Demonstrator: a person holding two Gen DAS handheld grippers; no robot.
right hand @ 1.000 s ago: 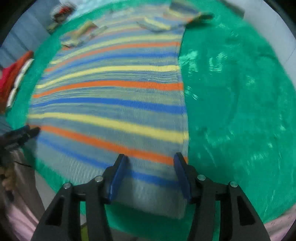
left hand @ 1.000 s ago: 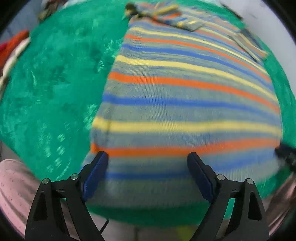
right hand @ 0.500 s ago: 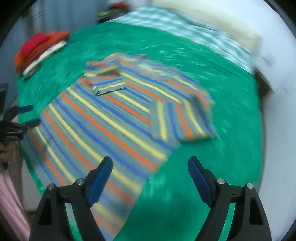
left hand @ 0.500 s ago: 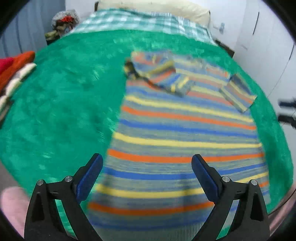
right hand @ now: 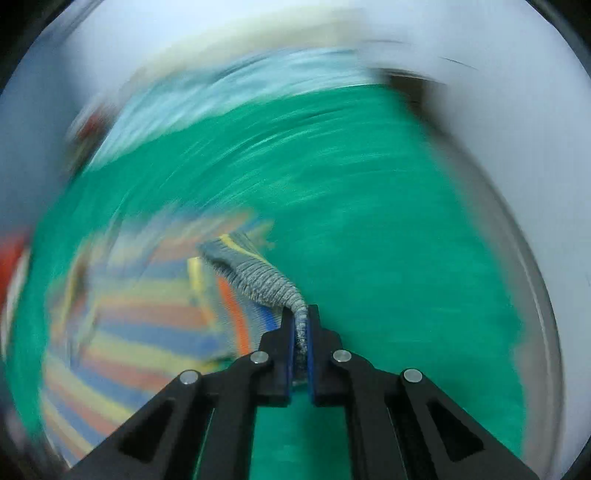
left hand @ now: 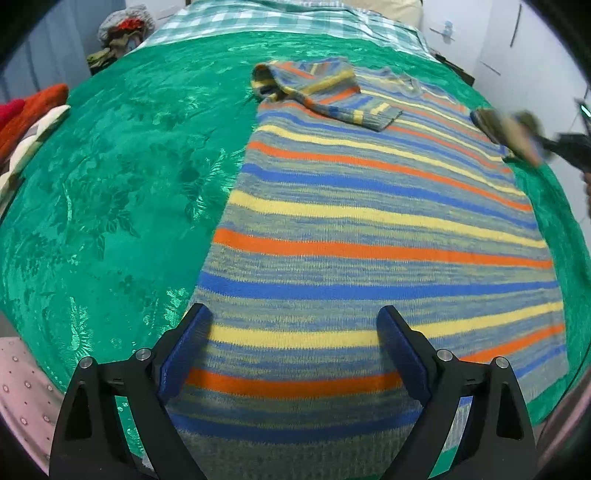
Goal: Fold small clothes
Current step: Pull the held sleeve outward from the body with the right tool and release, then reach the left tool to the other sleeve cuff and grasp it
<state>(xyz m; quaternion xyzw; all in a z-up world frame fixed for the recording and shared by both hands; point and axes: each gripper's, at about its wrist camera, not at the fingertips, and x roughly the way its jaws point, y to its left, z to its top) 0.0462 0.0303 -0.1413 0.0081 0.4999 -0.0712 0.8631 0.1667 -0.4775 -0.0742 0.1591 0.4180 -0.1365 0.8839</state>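
A striped sweater [left hand: 369,236] with orange, blue and yellow bands lies flat on a green blanket [left hand: 110,184]. Its left sleeve [left hand: 325,94] is folded across the chest. My left gripper [left hand: 295,343] is open and hovers above the hem, touching nothing. My right gripper [right hand: 301,332] is shut on the grey ribbed cuff of the right sleeve [right hand: 258,280] and lifts it off the blanket [right hand: 388,240]. In the left wrist view that gripper [left hand: 546,144] shows blurred at the far right with the sleeve [left hand: 506,129] in it.
A stack of red, orange and white folded clothes [left hand: 26,122] lies at the blanket's left edge. A checked bedspread [left hand: 280,18] and a pile of things [left hand: 122,33] lie beyond. A white wall [left hand: 517,48] stands on the right.
My right gripper has gone from open above the sweater to shut on the right sleeve's cuff, and is moving fast. My left gripper rose from the hem and stayed open.
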